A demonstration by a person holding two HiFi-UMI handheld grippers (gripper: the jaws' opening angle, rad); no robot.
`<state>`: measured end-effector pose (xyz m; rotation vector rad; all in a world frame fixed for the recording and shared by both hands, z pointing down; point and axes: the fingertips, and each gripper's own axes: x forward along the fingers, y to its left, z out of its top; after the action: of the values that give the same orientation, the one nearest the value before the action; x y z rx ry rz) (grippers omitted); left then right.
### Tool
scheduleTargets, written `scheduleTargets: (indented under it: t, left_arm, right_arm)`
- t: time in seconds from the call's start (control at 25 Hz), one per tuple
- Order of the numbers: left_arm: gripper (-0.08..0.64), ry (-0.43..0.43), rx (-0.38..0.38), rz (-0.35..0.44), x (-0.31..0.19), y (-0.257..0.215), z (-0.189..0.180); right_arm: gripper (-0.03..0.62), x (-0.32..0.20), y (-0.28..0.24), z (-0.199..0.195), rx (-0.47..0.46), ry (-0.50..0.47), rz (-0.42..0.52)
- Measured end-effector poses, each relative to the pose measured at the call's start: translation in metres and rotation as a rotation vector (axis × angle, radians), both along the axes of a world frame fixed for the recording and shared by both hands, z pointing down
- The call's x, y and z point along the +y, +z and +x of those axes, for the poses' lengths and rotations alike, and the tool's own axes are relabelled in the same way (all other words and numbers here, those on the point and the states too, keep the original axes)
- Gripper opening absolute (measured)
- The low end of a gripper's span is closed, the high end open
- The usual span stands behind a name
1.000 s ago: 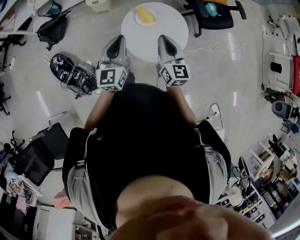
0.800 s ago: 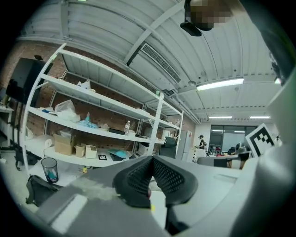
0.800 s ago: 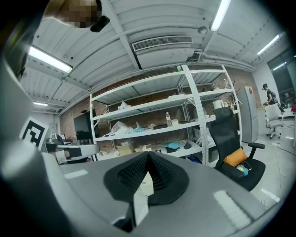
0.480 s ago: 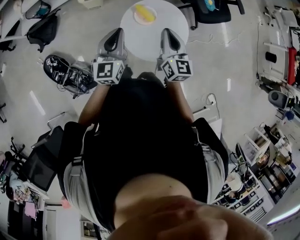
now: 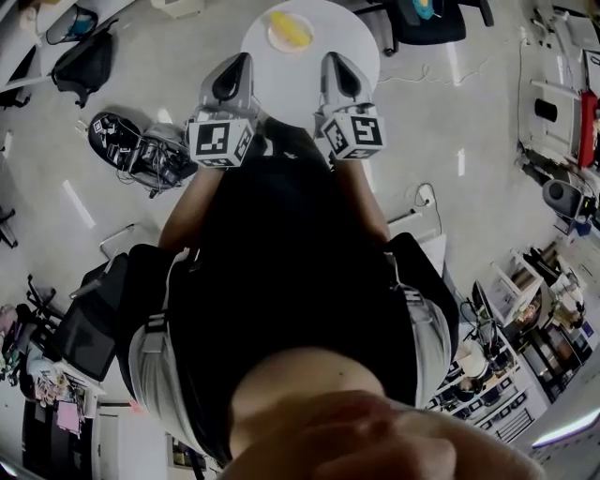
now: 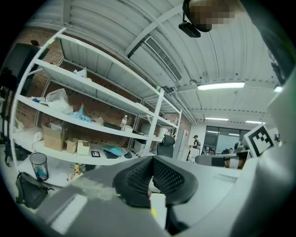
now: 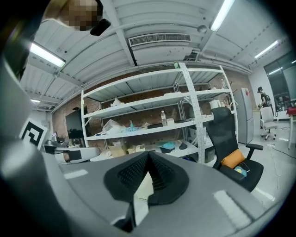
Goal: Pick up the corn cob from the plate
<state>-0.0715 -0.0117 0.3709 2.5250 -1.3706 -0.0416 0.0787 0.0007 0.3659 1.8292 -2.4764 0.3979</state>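
Two grippers, both empty. The left gripper [image 5: 239,64] has its fingers [image 6: 172,178] pressed together at the tips with nothing between them, and the right gripper [image 5: 333,62] has its fingers [image 7: 127,177] closed on nothing too. I hold them side by side over the near edge of the round white table [image 5: 291,84], pointing roughly level across it.

The corn cob [image 5: 290,28] lies on the plate [image 5: 274,41] towards the far side of the table. It is ahead of both pairs of fingers and between their two lines, so I judge neither hand clearly nearer. Its long axis seems to run slantwise across my line of approach, though it is small in the head view and I cannot be sure. As far as I can see, the plate holds only the corn.

Before any pick, I judge I must open one pair of fingers, carry them across the table, and turn them to span the cob's width rather than its length.
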Motion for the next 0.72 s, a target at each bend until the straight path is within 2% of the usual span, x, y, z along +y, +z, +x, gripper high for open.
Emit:
scheduleTargets:
  t: [0.4, 0.72]
  left_arm:
    - [0.006, -0.026, -0.014, -0.026, -0.048, 0.012, 0.019]
    - [0.006, -0.063, -0.019, -0.055, -0.070, 0.028, 0.019]
  right_arm:
    - [0.009, -0.048, 0.013, 0.019, 0.001, -0.037, -0.026]
    - [0.009, -0.072, 0.039, 0.013, -0.003, -0.074, -0.070]
